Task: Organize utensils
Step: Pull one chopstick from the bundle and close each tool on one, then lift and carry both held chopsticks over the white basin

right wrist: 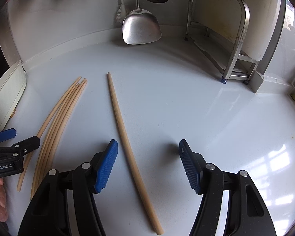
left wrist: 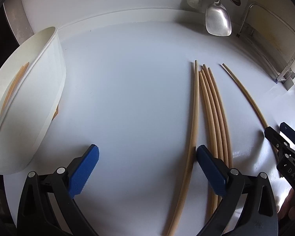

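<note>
Worktop (right wrist: 186,98) plain white w/ glossy glare. Chopsticks (right wrist: 125,133) pale tan wood. Tool pads (right wrist: 106,169) blue, ribbed; arms black. Container (left wrist: 49,90) white. Spatula (right wrist: 140,29) dull silver.

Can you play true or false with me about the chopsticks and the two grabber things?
1. Both grabbers are wide open. True: the left gripper and right gripper hold nothing.
2. One chopstick lies alone, between the right gripper's fingers. True.
3. All the chopsticks are in the white holder. False: most lie on the counter.
4. The metal spatula lies flat on the counter. False: it hangs at the wall.
</note>
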`<state>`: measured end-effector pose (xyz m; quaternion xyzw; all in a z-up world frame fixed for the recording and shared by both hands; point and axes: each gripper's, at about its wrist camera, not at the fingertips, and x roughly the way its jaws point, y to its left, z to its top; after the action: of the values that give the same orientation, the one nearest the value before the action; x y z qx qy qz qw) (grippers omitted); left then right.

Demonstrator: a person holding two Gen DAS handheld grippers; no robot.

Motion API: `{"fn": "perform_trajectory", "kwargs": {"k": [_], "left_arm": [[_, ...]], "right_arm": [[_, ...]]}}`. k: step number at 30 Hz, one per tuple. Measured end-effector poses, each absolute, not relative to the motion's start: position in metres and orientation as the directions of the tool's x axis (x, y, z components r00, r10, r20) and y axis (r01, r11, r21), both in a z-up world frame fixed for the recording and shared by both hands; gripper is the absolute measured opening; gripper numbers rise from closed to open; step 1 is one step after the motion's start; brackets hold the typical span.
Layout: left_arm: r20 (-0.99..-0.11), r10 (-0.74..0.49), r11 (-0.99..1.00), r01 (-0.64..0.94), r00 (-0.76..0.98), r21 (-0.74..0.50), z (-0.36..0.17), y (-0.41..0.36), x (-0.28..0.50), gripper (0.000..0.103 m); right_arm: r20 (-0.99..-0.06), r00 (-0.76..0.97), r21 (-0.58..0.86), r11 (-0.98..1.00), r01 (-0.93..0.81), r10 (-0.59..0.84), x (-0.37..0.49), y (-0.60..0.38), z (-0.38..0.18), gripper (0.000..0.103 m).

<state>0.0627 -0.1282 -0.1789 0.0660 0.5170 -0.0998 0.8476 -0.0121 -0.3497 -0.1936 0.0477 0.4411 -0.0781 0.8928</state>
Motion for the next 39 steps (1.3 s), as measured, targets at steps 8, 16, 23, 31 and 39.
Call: {"fn": "perform_trajectory", "kwargs": {"k": [8, 16, 23, 31, 39], "left_arm": [[-0.885, -0.099, 0.973, 0.232, 0.454, 0.01, -0.178, -0.132, 0.059, 0.098], [-0.88, -0.118, 0.965, 0.263, 0.46, 0.008, -0.174, -0.137, 0.05, 0.078], [-0.88, -0.137, 0.955, 0.296, 0.454, 0.004, -0.168, -0.144, 0.041, 0.032], [-0.89, -0.166, 0.955, 0.295, 0.424, -0.037, -0.167, -0.14, 0.038, 0.007], [-0.894, -0.204, 0.957, 0.274, 0.398, -0.097, -0.151, -0.136, 0.028, 0.007]], "right_arm": [[-0.793, 0.604, 0.004, 0.991, 0.132, -0.077, -0.013, -0.346, -0.193, 0.061], [-0.788, 0.611, -0.01, 0.993, 0.12, -0.081, -0.018, -0.346, -0.19, 0.021], [-0.785, 0.614, -0.033, 0.995, 0.099, -0.087, -0.02, -0.34, -0.19, 0.009], [-0.785, 0.617, 0.001, 0.996, 0.085, -0.052, -0.018, -0.344, -0.191, 0.006], [-0.793, 0.609, 0.084, 0.992, 0.092, 0.011, -0.03, -0.349, -0.178, 0.006]]}}
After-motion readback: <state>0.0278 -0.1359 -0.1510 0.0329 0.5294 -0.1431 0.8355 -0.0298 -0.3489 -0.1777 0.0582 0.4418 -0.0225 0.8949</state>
